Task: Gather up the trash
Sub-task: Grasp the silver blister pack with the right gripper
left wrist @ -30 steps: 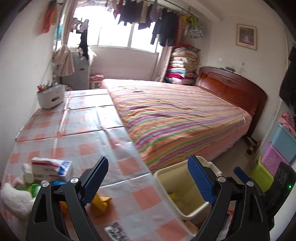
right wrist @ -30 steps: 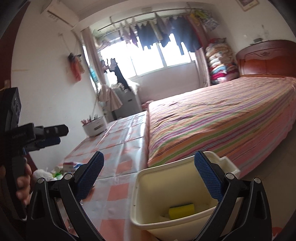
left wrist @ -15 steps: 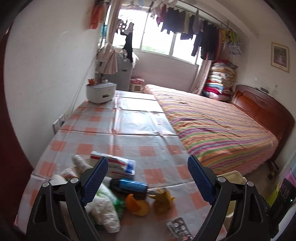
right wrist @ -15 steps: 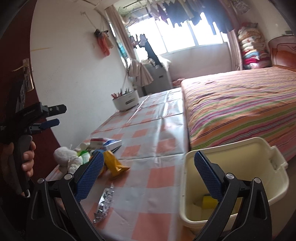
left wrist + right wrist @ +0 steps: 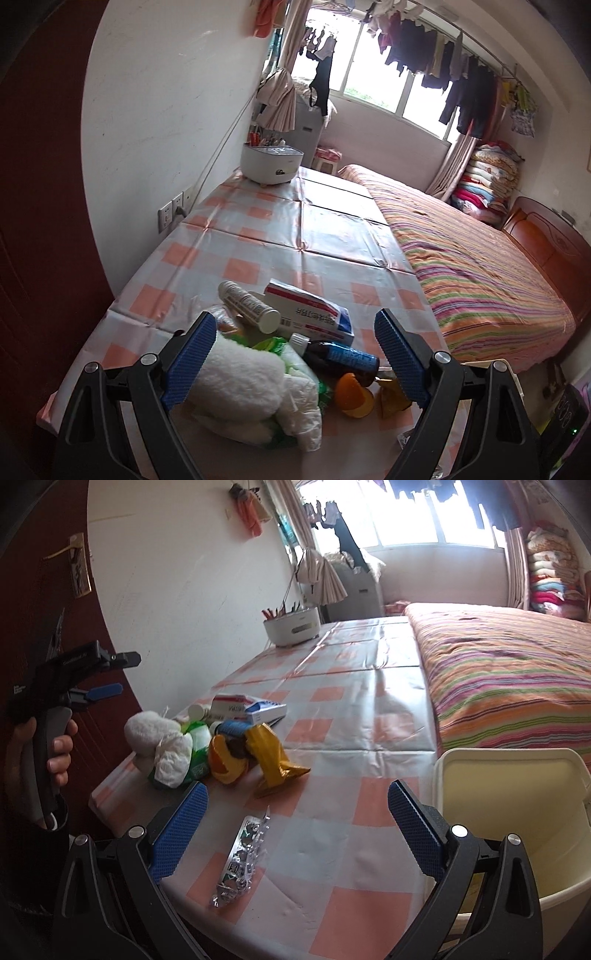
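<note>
Left tongs are gaping wide and gripping nothing, hanging over the trash heap at the near end of the counter. Right tongs are spread wide too, empty, with a foil blister pack lying on the counter between their fingers. In the heap, a white fluffy wad is sitting right beside the left finger, a crumpled white bag is touching it, and a white tube is leaning on a red-and-white box. A dark bottle with a blue label is lying just behind an orange peel, with a yellow wrapper beside it. The cream bin is standing off the counter's edge at the right, beside the striped bed. A hand is gripping the left tongs' handle.
</note>
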`<state>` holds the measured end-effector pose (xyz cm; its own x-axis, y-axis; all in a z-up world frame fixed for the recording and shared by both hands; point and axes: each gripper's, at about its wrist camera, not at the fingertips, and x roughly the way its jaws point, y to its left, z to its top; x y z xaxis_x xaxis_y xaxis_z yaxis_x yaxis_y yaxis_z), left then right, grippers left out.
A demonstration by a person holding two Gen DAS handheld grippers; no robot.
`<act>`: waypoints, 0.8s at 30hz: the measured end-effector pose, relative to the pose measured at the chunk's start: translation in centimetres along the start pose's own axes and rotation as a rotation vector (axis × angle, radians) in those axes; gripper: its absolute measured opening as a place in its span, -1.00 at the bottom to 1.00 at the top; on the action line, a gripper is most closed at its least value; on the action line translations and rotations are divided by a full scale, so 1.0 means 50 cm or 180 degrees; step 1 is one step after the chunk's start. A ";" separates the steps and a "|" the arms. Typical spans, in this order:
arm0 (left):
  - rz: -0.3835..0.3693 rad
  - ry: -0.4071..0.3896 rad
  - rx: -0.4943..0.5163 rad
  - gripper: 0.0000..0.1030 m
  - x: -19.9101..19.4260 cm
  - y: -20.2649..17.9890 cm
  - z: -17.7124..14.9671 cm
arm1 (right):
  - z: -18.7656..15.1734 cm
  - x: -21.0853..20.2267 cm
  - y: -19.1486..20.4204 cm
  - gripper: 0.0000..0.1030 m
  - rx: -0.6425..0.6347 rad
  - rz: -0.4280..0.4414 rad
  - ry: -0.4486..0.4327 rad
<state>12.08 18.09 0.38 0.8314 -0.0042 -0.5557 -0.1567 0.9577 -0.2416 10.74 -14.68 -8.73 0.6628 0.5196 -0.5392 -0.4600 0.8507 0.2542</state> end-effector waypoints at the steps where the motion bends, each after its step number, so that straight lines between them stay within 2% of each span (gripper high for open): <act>1: 0.0012 0.0000 -0.0004 0.65 0.000 0.003 0.001 | 0.000 0.006 0.002 0.87 -0.0009 0.0022 0.0039; 12: 0.0160 0.0012 -0.0144 0.65 -0.012 0.059 0.004 | -0.025 0.077 0.048 0.86 -0.0246 0.0080 0.0559; 14: 0.0194 0.0020 -0.0166 0.65 -0.013 0.069 0.001 | -0.031 0.091 0.061 0.79 -0.0343 0.0056 0.0659; 18: 0.0281 0.0078 -0.0180 0.65 -0.009 0.089 -0.006 | -0.046 0.123 0.083 0.51 -0.0504 0.0009 0.0867; 22: 0.0333 0.0206 -0.0153 0.65 0.002 0.100 -0.020 | -0.053 0.142 0.094 0.28 -0.0580 -0.0020 0.0977; 24: 0.0326 0.0294 -0.0096 0.65 0.008 0.099 -0.031 | -0.053 0.146 0.096 0.24 -0.0607 -0.0073 0.0994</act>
<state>10.81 22.40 -2.25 0.7579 0.0653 -0.6491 -0.2552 0.9454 -0.2029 11.81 -7.01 -13.59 0.4755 0.4262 -0.7696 -0.5686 0.8164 0.1009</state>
